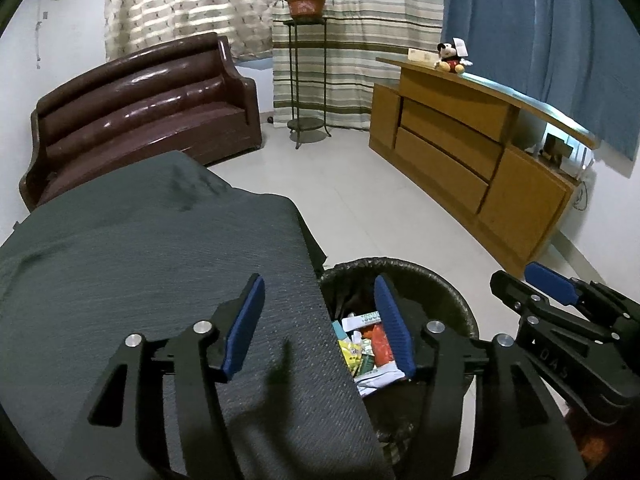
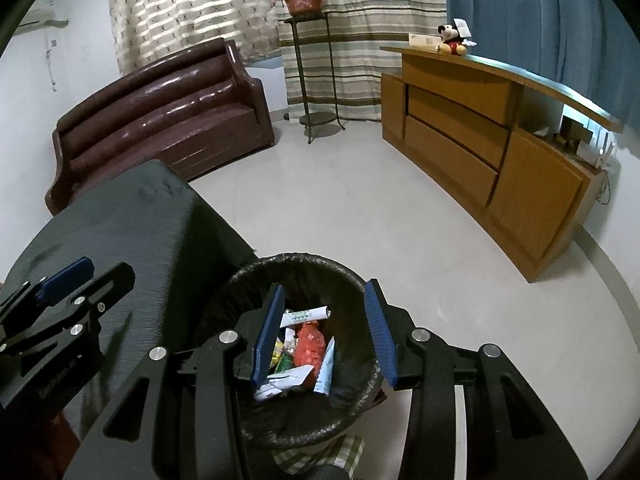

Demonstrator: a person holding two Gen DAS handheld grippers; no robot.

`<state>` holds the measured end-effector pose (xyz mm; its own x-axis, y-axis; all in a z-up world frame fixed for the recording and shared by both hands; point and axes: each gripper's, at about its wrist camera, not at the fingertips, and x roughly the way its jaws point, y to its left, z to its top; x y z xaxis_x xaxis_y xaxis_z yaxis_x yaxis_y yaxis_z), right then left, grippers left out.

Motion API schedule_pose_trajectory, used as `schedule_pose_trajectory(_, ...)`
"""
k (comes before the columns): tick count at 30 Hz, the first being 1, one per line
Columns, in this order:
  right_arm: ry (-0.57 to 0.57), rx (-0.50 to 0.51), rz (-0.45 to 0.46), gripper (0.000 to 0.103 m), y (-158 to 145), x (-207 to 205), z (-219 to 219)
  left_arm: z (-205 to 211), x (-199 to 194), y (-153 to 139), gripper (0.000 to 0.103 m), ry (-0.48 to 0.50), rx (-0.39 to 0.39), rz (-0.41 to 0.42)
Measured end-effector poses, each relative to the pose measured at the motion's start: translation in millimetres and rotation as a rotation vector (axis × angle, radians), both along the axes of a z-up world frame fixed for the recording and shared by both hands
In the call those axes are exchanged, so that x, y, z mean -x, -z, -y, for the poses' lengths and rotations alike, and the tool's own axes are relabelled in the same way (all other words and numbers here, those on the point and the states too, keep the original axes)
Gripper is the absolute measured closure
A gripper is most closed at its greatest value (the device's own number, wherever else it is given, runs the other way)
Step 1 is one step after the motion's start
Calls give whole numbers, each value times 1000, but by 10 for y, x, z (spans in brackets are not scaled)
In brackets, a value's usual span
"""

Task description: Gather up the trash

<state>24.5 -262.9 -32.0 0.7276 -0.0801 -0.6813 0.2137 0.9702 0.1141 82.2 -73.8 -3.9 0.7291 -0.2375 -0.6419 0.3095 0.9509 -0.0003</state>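
Note:
A black-lined trash bin (image 2: 352, 280) stands on the floor beside a table covered in grey cloth (image 1: 160, 264). It holds several wrappers, a white tube (image 2: 308, 314) and an orange packet (image 2: 311, 342); the trash also shows in the left wrist view (image 1: 366, 344). My right gripper (image 2: 326, 334) is open and empty, directly above the bin. My left gripper (image 1: 326, 326) is open and empty, above the table's right edge and the bin's rim (image 1: 452, 284). Each gripper shows at the side of the other's view.
A brown leather sofa (image 1: 152, 112) stands behind the table. A plant stand (image 1: 306, 80) with a potted plant is by the curtains. A wooden cabinet (image 1: 460, 148) with a Mickey toy (image 1: 450, 58) runs along the right. Pale tiled floor (image 2: 360, 208) lies between them.

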Motion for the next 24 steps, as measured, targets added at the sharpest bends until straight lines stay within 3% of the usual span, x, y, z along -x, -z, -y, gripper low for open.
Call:
schedule_pose_trajectory(4, 0, 14, 20, 58, -71, 58, -46, -75, 99, -51, 37, -13, -6, 22)
schedule_pose_trajectory(12, -8, 43, 65, 54, -215, 195, -170, -230, 238, -134, 34, -48, -7, 35)
schedule_pose_trajectory(15, -11, 53, 78, 52, -248, 240, -214, -290, 298, -164, 23, -61, -12, 46)
schedule_pose_trajectory(24, -18, 76, 95, 50, -301, 354, -300, -453, 474, -284, 22, -78, -6, 77)
